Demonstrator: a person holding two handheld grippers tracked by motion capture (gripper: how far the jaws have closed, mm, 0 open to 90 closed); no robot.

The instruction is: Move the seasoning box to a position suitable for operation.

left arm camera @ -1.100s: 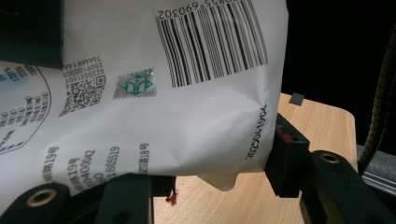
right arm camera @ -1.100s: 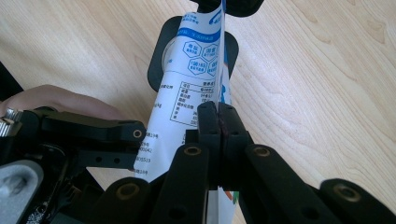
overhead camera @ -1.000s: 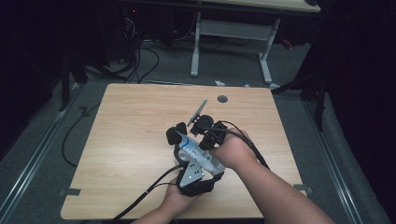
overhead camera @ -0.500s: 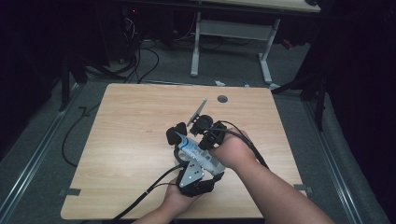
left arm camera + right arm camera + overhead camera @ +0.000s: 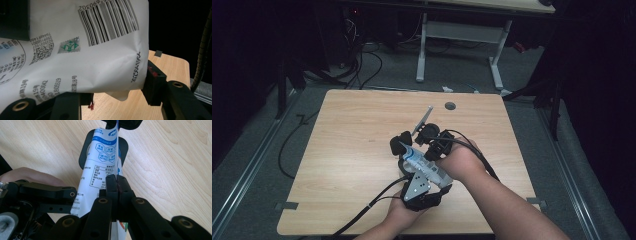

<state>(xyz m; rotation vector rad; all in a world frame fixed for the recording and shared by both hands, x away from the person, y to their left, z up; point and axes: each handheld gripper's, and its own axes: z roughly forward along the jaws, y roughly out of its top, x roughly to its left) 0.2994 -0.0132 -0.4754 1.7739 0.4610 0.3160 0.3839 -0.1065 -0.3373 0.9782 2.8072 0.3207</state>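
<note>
Over the middle of the wooden table, both grippers held one white printed pouch between them. The right gripper was clamped tight on the pouch's thin edge. The left gripper gripped its barcode end, jaws pressed against either side, above the tabletop.

White printed pouch, seen upside down in the left gripper view: barcode with digits "2069302" legible at the top edge; sideways date code reading roughly "20250419" near the crease; green recycling-type emblem beside a QR code; "400042" and "1803519" lower down. Blue hexagon labels and a table in the right gripper view, too small to read.
</note>
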